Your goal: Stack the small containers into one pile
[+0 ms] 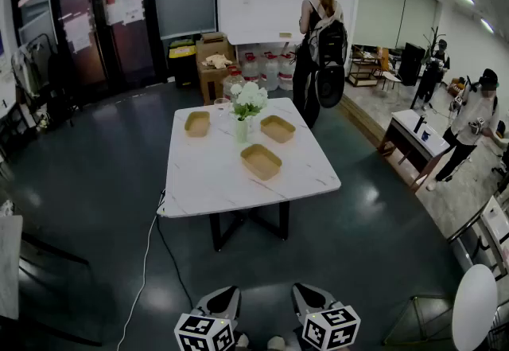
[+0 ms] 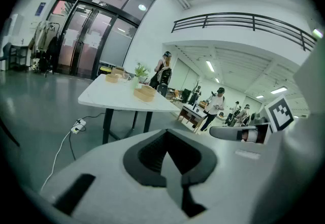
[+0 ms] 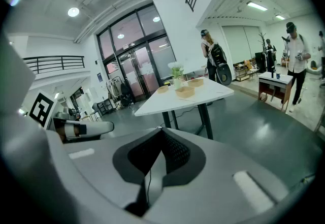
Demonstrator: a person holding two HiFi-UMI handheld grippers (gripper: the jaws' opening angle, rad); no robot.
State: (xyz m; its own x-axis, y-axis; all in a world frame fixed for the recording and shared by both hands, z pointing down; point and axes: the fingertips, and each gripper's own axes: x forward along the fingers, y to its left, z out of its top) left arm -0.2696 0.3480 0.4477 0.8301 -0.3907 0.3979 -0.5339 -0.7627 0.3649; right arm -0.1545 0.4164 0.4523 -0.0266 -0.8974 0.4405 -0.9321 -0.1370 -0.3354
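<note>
Three shallow tan containers lie apart on the white marble table (image 1: 199, 190): one at the far left (image 1: 197, 123), one at the far right (image 1: 277, 128), one nearer the front (image 1: 261, 161). Between them stands a vase of white flowers (image 1: 242, 130). My left gripper (image 1: 225, 295) and right gripper (image 1: 307, 292) hang side by side at the bottom edge, well short of the table. The left gripper (image 2: 167, 135) is shut and holds nothing. The right gripper (image 3: 161, 134) also looks shut and empty. From the right gripper view, the nearest container (image 3: 185, 92) shows far ahead.
A person with a backpack (image 1: 320, 39) stands just beyond the table, near water bottles and cardboard boxes (image 1: 215, 63). A white cable (image 1: 143, 262) runs over the dark floor from the table's left. A side desk (image 1: 413, 134) and other people stand at the right.
</note>
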